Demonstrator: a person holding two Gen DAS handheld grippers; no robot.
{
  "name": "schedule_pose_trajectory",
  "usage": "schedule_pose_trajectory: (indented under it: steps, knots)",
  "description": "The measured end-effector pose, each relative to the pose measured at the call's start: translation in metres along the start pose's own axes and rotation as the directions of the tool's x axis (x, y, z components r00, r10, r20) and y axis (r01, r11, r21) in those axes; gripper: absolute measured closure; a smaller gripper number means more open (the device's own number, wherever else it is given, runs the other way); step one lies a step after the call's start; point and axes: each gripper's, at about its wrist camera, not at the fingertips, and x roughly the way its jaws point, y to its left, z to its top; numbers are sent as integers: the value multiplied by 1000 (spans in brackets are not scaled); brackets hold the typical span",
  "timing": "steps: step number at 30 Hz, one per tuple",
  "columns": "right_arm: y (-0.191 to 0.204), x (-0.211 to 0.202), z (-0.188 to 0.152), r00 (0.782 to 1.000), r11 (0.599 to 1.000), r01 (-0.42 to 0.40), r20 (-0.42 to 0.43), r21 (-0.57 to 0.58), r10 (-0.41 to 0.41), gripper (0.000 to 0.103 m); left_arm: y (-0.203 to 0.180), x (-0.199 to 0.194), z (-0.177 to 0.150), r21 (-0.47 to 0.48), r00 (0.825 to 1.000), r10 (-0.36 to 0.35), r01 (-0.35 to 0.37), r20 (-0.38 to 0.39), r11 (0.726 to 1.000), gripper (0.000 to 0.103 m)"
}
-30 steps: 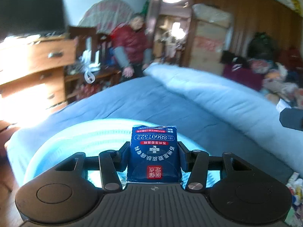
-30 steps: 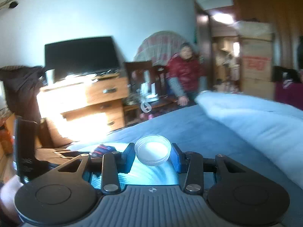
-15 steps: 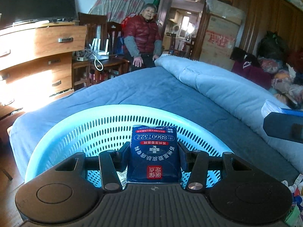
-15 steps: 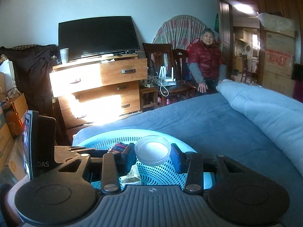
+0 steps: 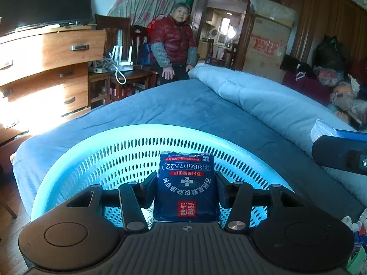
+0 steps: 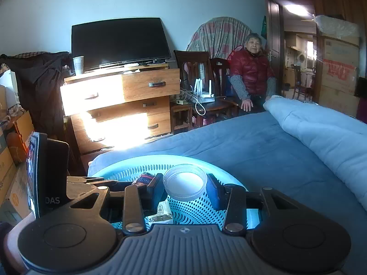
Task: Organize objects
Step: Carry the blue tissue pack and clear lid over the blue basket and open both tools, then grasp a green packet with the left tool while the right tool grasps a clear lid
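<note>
The left claw (image 5: 185,183) is clamped on a dark blue printed packet (image 5: 186,186) (text upside down), above the pale blue perforated plastic basket (image 5: 128,137) on the bed. The right claw (image 6: 185,186) grips a clear round plastic lid (image 6: 184,181) over that basket's right side.

both grippers are up and level, pointing forward side by side. left gripper (image 5: 186,186) has its fingers (image 5: 149,189) clamped in on both sides of a dark blue packet (image 5: 186,188), held upright between the pads. right gripper (image 6: 184,189) is squeezed onto a clear round lid (image 6: 184,182), fingers (image 6: 213,190) touching its rim on either side. from the left wrist view the right gripper (image 5: 339,153) pokes in at the right edge, close by.
</note>
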Motion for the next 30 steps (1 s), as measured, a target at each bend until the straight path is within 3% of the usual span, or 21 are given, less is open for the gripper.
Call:
schedule_pose_trajectory:
  steps: [2,3,4,5,8,11,14,17,18,19,22,25,27,30]
  knots:
    - [2,-2,-1,1000,1000,16,8,-4,-16,56,1,0,0,-1,1000,3,-3,3,1000,32]
    - [2,-3,-3,999,999,36,21,-8,-36,42,1,0,0,1,1000,10,-10,6,1000,12]
    - [2,-7,-4,998,999,49,34,-6,-49,35,0,-2,-1,3,1000,18,-18,20,1000,7]
    - [0,-14,-6,997,998,60,58,-1,-59,29,-1,-5,-1,8,999,22,-22,35,1000,6]
    - [-9,-44,-16,988,997,71,138,33,-75,26,-4,-11,-1,18,998,13,-14,59,1000,6]
    - [-17,-83,-40,966,991,125,221,43,-132,15,-16,-22,0,38,995,-17,13,103,999,6]
    - [-22,-123,-78,925,972,232,298,46,-235,5,-38,-37,1,77,985,-72,61,157,995,4]
    - [-24,-165,-125,852,934,352,395,55,-344,0,-71,-56,-6,151,964,-176,147,199,978,0]
    - [-24,-179,-147,817,916,398,434,54,-380,0,-82,-62,-9,175,956,-210,175,206,969,0]
    - [-26,-188,-162,807,906,420,433,57,-402,0,-96,-69,-14,204,944,-255,213,208,955,0]
    - [-42,-208,-208,821,876,472,311,100,-478,0,-134,-80,-36,280,912,-372,317,172,906,0]
    - [-71,-211,-256,823,824,549,78,140,-562,6,-170,-76,-67,318,886,-457,411,83,854,0]
    - [-95,-211,-284,826,804,560,-62,201,-560,21,-189,-66,-88,331,876,-482,454,3,827,0]
    - [-120,-206,-316,805,771,594,-180,229,-566,25,-210,-45,-121,318,859,-496,508,-126,801,0]
